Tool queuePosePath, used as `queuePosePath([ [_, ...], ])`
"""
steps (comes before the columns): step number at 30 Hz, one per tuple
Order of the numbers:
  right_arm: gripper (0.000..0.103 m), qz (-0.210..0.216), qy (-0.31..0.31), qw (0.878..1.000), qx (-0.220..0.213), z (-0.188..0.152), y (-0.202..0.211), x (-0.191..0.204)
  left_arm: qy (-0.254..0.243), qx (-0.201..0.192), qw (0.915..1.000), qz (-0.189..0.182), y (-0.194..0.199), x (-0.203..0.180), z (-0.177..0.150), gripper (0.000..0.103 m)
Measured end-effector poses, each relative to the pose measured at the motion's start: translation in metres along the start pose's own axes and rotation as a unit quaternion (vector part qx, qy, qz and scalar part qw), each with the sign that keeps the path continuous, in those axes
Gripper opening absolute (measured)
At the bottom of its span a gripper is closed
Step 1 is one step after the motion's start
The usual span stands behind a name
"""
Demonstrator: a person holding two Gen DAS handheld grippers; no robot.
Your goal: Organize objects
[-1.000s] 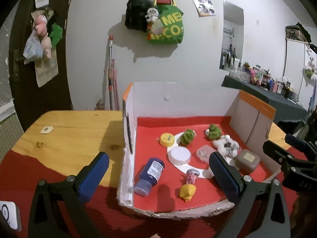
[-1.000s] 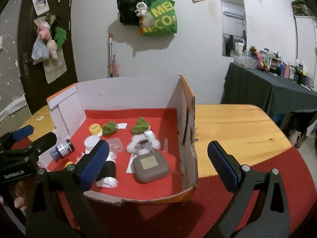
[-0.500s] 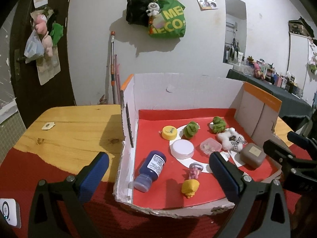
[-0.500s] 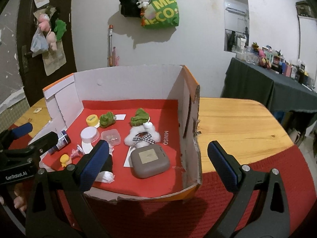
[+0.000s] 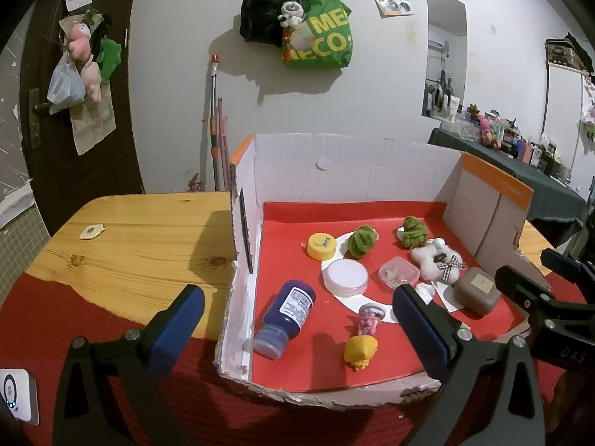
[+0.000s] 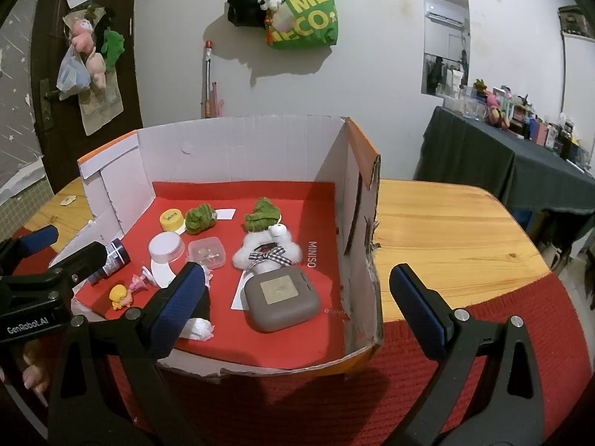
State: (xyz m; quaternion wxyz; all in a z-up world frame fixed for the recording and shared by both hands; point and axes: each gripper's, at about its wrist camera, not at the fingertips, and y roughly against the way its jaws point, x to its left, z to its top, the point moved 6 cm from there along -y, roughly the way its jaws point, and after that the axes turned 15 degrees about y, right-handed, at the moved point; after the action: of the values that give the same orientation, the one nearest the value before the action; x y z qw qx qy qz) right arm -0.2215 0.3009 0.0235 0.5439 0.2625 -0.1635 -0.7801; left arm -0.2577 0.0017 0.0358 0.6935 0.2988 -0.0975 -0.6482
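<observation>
An open cardboard box (image 5: 357,156) with a red floor holds a blue bottle (image 5: 286,316) lying on its side, a yellow cap (image 5: 321,246), a white round jar (image 5: 345,277), two green plush balls (image 5: 361,241), a white plush (image 5: 437,259), a clear small case (image 5: 398,277), a brown square case (image 5: 478,295), a pink figure (image 5: 368,319) and a yellow figure (image 5: 360,351). My left gripper (image 5: 297,330) hangs open before the box's front left corner. My right gripper (image 6: 297,308) is open at the front right corner, with the brown case (image 6: 281,303) and white plush (image 6: 266,249) between its fingers' lines.
The box rests on a wooden table (image 5: 141,238) with a red cloth (image 6: 483,371) at its near edge. A small white device (image 5: 16,396) lies on the cloth at far left. A dark-covered side table (image 6: 513,171) with clutter stands at right. Bags hang on the wall.
Both grippers have risen and drawn back a little, so the box sits lower and more of its floor shows. Nothing in the box has moved. Both stay open.
</observation>
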Motion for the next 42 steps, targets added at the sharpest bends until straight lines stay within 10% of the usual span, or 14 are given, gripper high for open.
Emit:
queuePosePath([
  [42, 0.103, -0.006, 0.002, 1.0, 0.007, -0.0017, -0.0032, 0.0006, 0.004, 0.01, 0.9999, -0.002, -0.0038, 0.0025, -0.0029, 0.103],
])
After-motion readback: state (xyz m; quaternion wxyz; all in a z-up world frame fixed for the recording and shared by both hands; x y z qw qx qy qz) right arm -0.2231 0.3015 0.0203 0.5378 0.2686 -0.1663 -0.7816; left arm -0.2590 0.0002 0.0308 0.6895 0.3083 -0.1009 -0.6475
